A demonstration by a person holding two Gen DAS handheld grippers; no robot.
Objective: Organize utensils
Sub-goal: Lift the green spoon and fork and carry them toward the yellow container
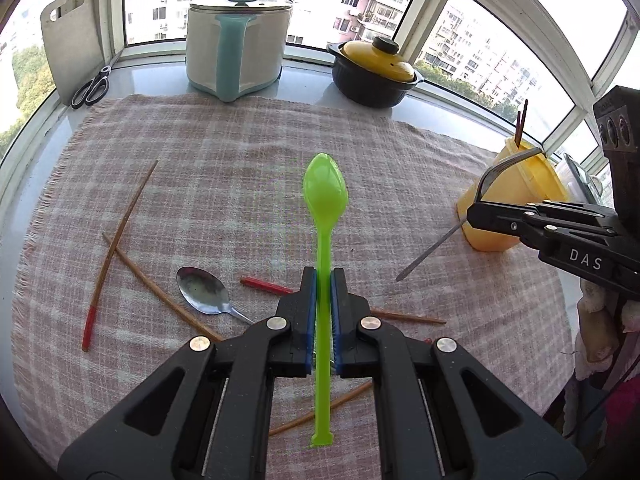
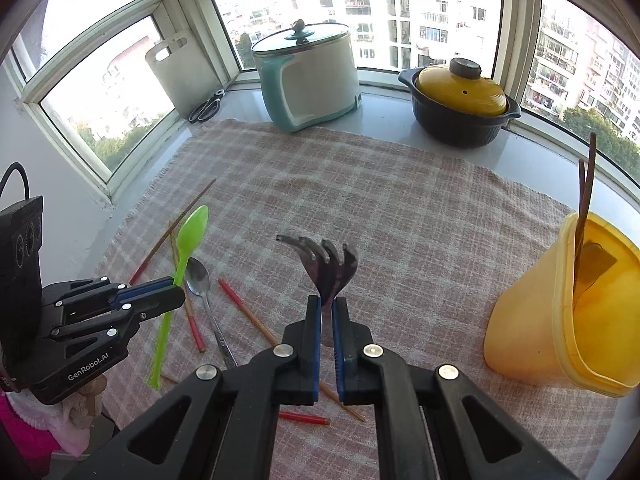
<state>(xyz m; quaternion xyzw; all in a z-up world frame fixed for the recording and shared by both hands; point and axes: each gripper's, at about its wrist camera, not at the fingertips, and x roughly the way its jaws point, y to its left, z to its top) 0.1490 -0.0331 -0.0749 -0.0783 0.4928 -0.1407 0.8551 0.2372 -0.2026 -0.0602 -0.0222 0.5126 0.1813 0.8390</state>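
- Green plastic spoon (image 1: 323, 216): clamped by its handle in the left gripper (image 1: 323, 280), bowl forward, above the checked cloth (image 1: 248, 160).
- Metal fork (image 2: 324, 260): pinched in the right gripper (image 2: 327, 308), tines curling left.
- Yellow cup (image 2: 560, 312): standing at the cloth's right side, chopsticks inside.
- Steel spoon (image 1: 204, 290) and loose chopsticks (image 1: 120, 240): lying on the cloth.

L claw (image 1: 323, 276) clamps green spoon (image 1: 323, 204) above cloth; R claw (image 1: 476, 210) grips fork (image 1: 500, 168) by yellow cup (image 1: 520, 200).

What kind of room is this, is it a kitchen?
Probably a kitchen corner in a high flat. An electric cooker and a lidded casserole pot sit on the windowsill counter, scissors lie by a cutting board, and apartment blocks show outside.
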